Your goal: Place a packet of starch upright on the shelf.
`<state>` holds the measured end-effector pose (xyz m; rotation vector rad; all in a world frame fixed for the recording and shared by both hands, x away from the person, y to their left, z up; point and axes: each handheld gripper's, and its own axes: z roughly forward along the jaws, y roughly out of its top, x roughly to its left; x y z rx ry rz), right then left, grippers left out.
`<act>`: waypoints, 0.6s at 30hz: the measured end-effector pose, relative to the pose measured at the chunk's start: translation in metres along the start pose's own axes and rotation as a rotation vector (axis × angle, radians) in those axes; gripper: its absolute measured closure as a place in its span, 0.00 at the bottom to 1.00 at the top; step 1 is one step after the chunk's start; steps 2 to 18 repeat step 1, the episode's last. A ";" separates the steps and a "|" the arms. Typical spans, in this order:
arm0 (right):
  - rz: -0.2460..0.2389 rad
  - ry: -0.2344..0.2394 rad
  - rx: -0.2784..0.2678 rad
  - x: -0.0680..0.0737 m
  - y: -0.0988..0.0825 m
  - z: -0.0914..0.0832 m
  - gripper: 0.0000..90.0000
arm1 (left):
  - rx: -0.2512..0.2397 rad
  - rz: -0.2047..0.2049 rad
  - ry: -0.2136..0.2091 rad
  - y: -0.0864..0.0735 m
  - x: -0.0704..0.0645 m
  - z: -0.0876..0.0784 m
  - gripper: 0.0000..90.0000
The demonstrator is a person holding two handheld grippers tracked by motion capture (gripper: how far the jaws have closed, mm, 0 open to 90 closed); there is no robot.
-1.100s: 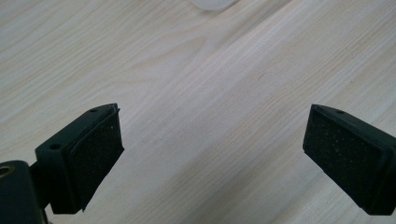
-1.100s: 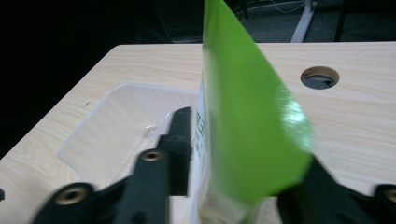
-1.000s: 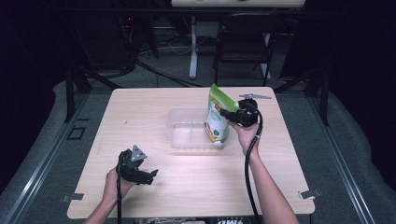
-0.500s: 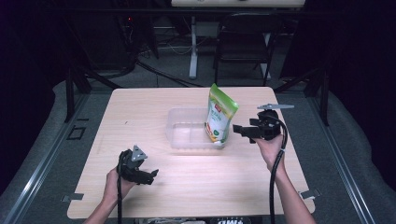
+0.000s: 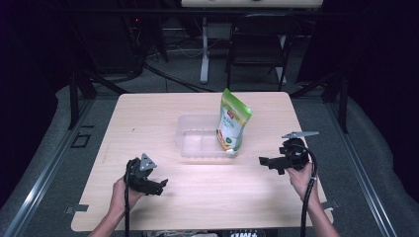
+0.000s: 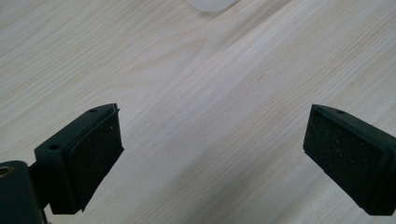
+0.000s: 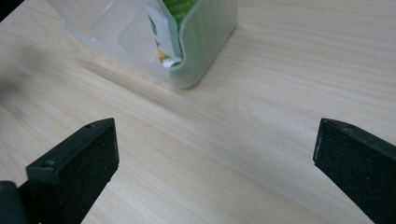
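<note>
We've got the green pouch (image 5: 234,124) standing in the clear tub's (image 5: 197,148) right end; our right gripper (image 5: 269,163), near the tub, just opened, empty; left gripper (image 5: 157,183) released too.

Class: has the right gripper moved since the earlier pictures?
Yes. The right gripper has drawn back from the green pouch in the clear tray, toward the table's near right edge, jaws just opened, empty.

Two black grippers, left gripper (image 5: 159,184) and right gripper (image 5: 263,161), are fitted with speckled pads, grey three-cornered plates and trailing black cables.
</note>
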<state>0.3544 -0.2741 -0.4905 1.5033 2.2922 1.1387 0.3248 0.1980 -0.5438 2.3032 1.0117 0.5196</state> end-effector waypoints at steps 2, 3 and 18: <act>-0.001 0.004 0.001 -0.003 -0.002 0.001 0.00 | 0.000 0.000 0.002 0.000 0.000 0.000 0.04; -0.001 0.004 0.001 -0.003 -0.002 0.001 0.00 | 0.000 0.000 0.002 0.000 0.000 0.000 0.04; -0.001 0.004 0.001 -0.003 -0.002 0.001 0.00 | 0.000 0.000 0.002 0.000 0.000 0.000 0.04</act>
